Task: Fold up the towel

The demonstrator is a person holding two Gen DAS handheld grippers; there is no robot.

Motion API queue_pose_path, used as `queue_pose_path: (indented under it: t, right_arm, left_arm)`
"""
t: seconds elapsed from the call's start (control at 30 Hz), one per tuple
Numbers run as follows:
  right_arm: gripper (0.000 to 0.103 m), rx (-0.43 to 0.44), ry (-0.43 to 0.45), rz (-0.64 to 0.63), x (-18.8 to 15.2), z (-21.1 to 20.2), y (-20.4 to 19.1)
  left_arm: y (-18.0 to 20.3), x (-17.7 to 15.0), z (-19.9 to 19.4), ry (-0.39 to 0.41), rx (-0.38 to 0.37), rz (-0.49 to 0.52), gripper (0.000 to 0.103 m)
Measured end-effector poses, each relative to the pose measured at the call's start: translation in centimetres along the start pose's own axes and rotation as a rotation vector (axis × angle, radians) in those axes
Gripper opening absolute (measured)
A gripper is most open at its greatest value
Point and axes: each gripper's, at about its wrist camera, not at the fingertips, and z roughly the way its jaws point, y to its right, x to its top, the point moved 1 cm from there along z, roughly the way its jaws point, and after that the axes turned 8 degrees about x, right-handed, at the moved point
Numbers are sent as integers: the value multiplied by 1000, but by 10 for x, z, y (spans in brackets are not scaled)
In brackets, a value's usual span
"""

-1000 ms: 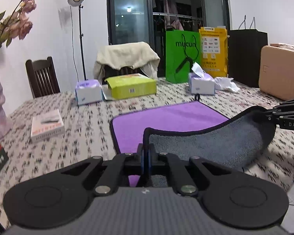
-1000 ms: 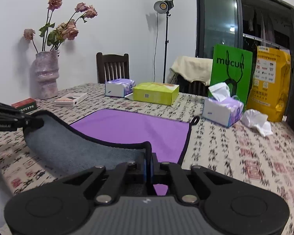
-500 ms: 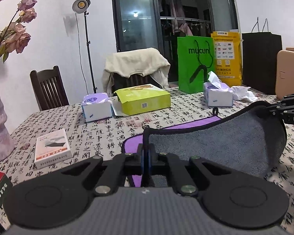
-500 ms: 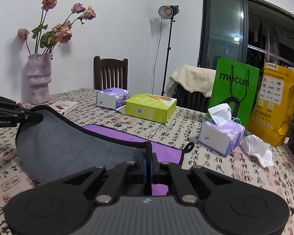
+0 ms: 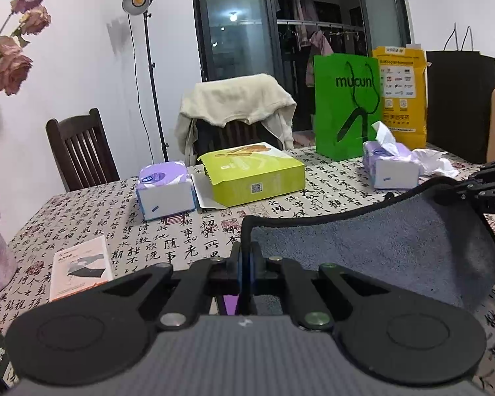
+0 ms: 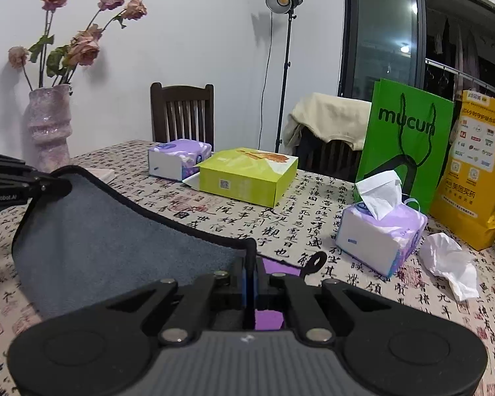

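Note:
The towel [image 5: 373, 254] is purple on one side and grey on the other, with a black hem. My left gripper [image 5: 246, 257] is shut on one corner of it. My right gripper [image 6: 250, 264] is shut on the other corner; the towel also shows in the right wrist view [image 6: 109, 247]. Both corners are lifted and carried toward the far edge, so the grey underside faces me and hangs curved between the grippers. Only slivers of purple [image 6: 274, 269] show below the jaws. The right gripper shows at the right of the left wrist view [image 5: 491, 191], the left gripper at the left of the right wrist view [image 6: 19, 181].
On the patterned tablecloth [image 5: 122, 224] stand a yellow-green box [image 5: 254, 173], two tissue boxes [image 5: 165, 189] [image 6: 381, 234], a crumpled tissue [image 6: 452, 265], a booklet [image 5: 81, 269], a vase [image 6: 48, 125], and green [image 6: 406, 142] and yellow [image 6: 478, 171] bags at the back.
Both grippers have carried the held towel edge up and forward over the towel. The purple face, widely visible one second ago, is now almost wholly covered by the grey side.

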Motion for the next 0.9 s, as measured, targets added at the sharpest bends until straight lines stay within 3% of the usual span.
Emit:
queue_pose_path:
  t: [0.3,0.67,0.9]
  right_arm:
    - [4,11,-38,13,12,47,31]
    - [5,11,-119,32,0,96,49]
    - [16,-4,-133,57,-9,105,55]
  left_arm:
    - [-1,11,54,-54,13,1,5]
    - [0,-6,104,-158,20,-2,5]
    - [-3,-14,110,-190,22,-1,7]
